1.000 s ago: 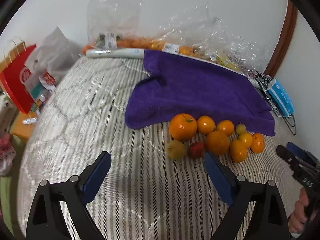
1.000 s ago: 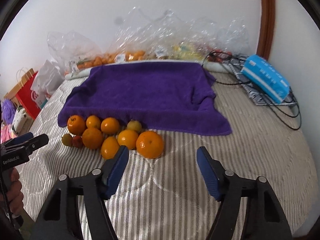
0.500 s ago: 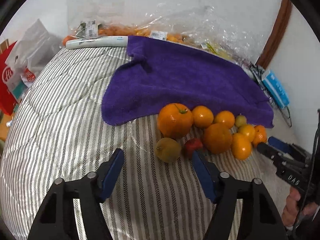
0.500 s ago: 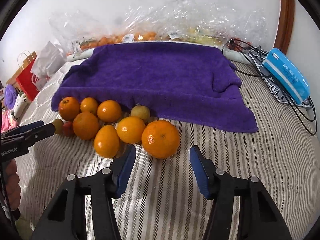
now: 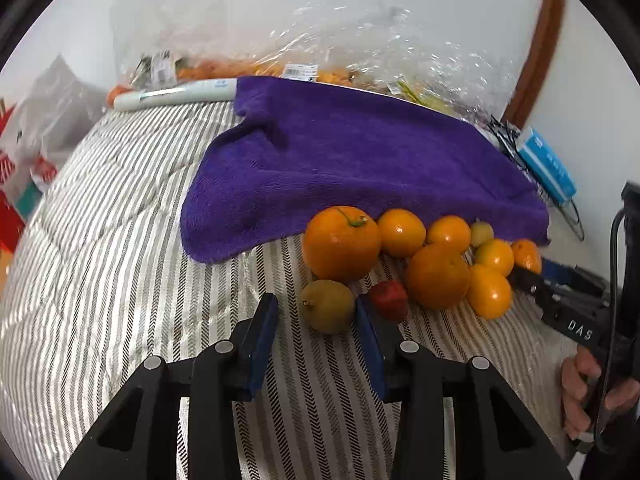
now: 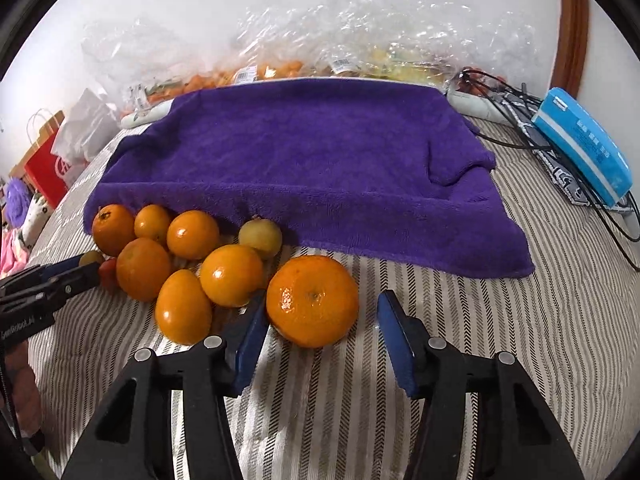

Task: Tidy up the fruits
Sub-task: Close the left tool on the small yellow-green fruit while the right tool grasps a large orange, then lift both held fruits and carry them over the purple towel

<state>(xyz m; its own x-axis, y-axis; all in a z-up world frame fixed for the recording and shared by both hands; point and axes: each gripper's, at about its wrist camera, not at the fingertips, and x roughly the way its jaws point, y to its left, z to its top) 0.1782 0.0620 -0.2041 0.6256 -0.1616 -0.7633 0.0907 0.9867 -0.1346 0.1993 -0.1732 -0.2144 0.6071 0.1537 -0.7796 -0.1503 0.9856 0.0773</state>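
Both claws have come down toward the fruit pile since a second ago, and the left claw's (image 5: 316, 314) jaws have just been closing; they now flank the greenish fruit (image 5: 328, 306), the right-hand pad looks to touch it while the left-hand pad stands clear, so nothing is gripped yet; the red fruit (image 5: 389, 299) lies just beside it; the right claw (image 6: 320, 322) stands partly open around the big orange (image 6: 313, 301) at the pile's right end, one pad about at its side, the other apart from it, nothing held; the fruit pile lies on the striped bed (image 6: 520, 340), along the near edge of the purple towel (image 6: 312, 168); plastic bags (image 6: 360, 40) of fruit sit against the wall beyond the towel; a blue packet (image 6: 584, 152) lies on cables to the right; a hand (image 5: 588, 392) grips the right claw's handle.
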